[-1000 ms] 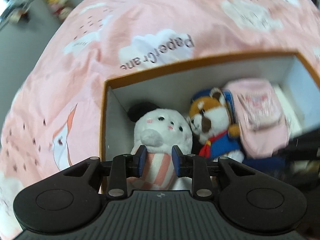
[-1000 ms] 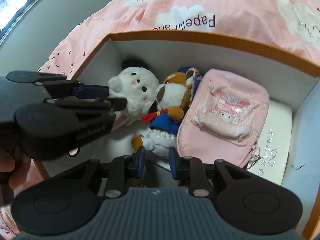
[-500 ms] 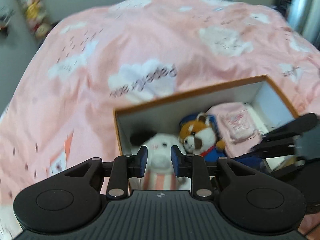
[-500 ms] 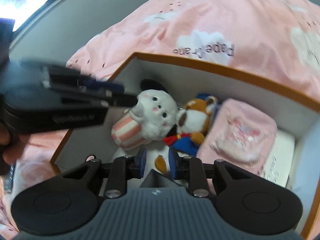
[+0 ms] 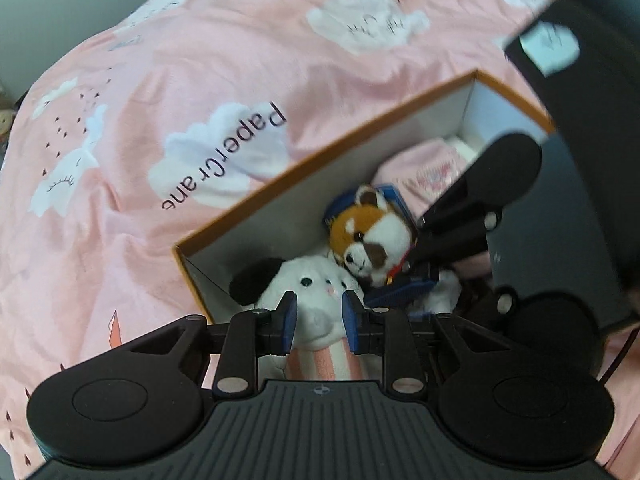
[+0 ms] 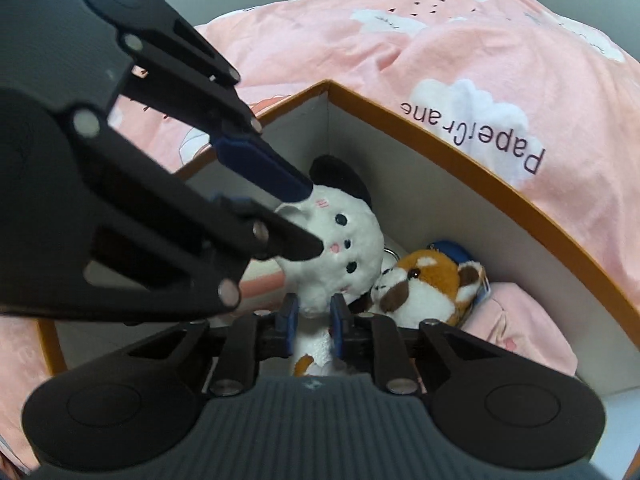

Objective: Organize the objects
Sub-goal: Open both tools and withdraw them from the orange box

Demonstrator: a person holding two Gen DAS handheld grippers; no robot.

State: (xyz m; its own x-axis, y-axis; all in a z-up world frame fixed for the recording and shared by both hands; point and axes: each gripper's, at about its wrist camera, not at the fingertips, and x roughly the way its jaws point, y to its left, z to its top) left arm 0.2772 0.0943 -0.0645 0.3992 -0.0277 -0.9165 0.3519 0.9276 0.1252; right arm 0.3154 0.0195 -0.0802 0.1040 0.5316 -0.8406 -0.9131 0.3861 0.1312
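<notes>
An open orange-rimmed box with white walls lies on the bed. Inside lie a white plush with a black ear and striped body, a red panda plush in blue and a pink pouch. My left gripper is open above the white plush and holds nothing. My right gripper is open and empty over the box; it also shows in the left wrist view beside the red panda.
The pink bedspread with white clouds and "PaperCrane" print surrounds the box. A white flat item lies at the box's far end. A grey wall runs behind the bed.
Both grippers have swung around over the box and come closer to each other. The plush toys and pouch have stayed in place. Both jaws have stayed open.
</notes>
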